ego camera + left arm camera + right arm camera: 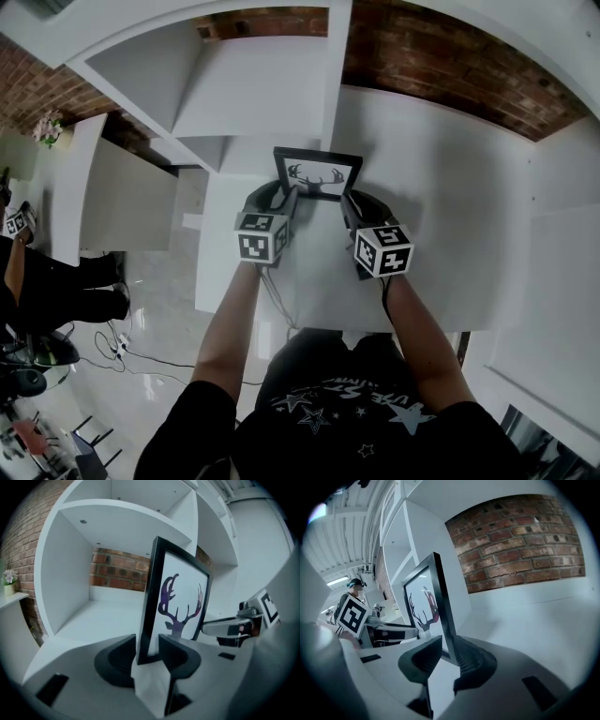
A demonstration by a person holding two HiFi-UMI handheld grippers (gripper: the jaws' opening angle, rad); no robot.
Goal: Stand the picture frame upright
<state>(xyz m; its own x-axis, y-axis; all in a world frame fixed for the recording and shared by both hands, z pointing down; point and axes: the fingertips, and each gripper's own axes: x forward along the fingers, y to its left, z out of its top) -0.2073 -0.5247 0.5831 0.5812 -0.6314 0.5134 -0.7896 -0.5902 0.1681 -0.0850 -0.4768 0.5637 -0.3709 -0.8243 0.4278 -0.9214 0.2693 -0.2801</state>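
Observation:
A black picture frame point(319, 175) with a deer-antler print stands upright on the white table point(431, 234), just in front of the shelf unit. My left gripper point(284, 199) is at its lower left corner. In the left gripper view that corner point(149, 639) sits between the jaws with both pads against it. My right gripper point(354, 202) is at the lower right corner. In the right gripper view the frame's edge point(443, 620) stands between the jaws: the right pad lies against its back and a thin gap shows at the left pad.
A white shelf unit point(244, 94) with open compartments rises right behind the frame. A brick wall point(450, 66) runs behind the table. A person point(56, 281) stands at the far left, near a white counter with a small flower pot point(47, 127). Cables lie on the floor.

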